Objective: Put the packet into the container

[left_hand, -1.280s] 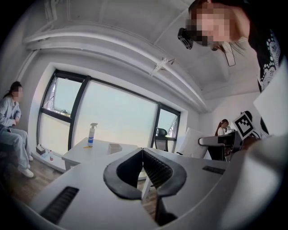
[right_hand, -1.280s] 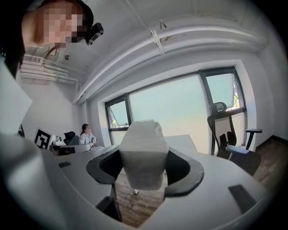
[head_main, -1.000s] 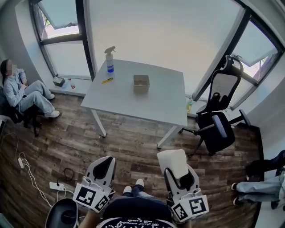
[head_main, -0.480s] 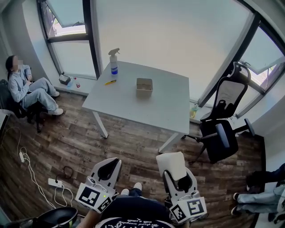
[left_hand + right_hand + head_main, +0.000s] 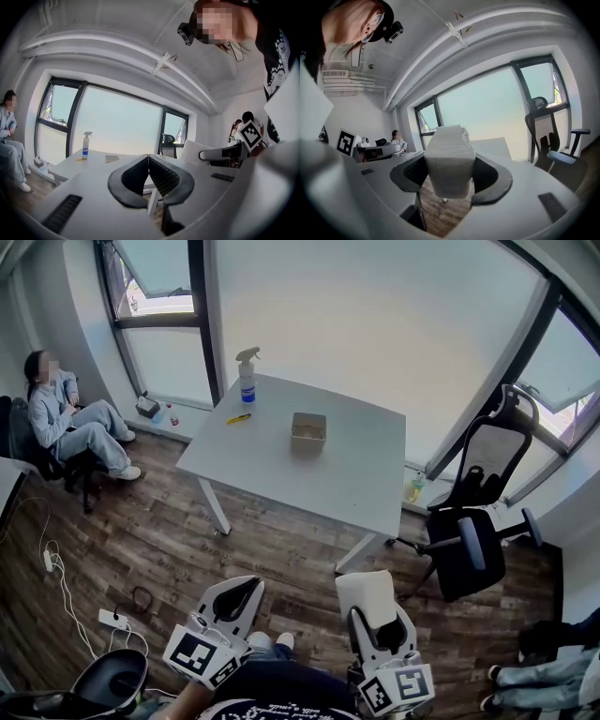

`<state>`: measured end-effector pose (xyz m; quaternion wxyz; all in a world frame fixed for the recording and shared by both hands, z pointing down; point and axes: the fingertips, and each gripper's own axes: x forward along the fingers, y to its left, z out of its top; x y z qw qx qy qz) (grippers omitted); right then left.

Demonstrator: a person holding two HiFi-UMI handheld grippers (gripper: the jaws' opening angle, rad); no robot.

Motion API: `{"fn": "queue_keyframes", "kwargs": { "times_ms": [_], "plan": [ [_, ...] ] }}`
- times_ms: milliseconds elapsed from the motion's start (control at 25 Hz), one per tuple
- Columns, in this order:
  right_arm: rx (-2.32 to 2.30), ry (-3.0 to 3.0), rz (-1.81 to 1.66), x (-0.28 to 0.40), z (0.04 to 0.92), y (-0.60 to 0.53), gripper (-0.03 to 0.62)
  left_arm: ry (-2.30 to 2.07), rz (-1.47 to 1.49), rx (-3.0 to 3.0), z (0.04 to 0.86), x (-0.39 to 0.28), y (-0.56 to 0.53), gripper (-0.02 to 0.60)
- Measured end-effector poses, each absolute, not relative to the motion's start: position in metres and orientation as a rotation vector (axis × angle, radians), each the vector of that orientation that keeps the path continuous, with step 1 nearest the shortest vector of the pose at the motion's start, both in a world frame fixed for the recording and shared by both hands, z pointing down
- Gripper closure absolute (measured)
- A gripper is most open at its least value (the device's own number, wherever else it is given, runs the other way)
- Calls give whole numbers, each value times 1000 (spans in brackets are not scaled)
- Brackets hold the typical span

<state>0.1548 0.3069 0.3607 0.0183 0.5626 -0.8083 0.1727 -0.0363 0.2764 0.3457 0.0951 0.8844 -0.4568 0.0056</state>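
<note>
Since a second ago the head view has shifted: the bench sits a little lower and further right in it, and both tools stay low at the near edge, over the wooden floor and well short of the bench.

The left tool has its jaws pressed together with nothing between them. The right tool is clamped on the packet, a white block that sticks out past the jaw tips and is held well apart from the bench.

The container stands open-topped near the middle of the bench. A spray bottle stands at the bench's far left corner, with a yellow pen just beside it. A seated person is left of the bench, and an office chair is to its right.
</note>
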Motion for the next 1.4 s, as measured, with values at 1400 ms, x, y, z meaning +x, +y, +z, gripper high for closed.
{"fn": "queue_keyframes", "kwargs": {
  "times_ms": [1400],
  "plan": [
    [1813,-2420,551,133,357,207,322,-1252,40,2631,344,-50,162,574]
  ]
}}
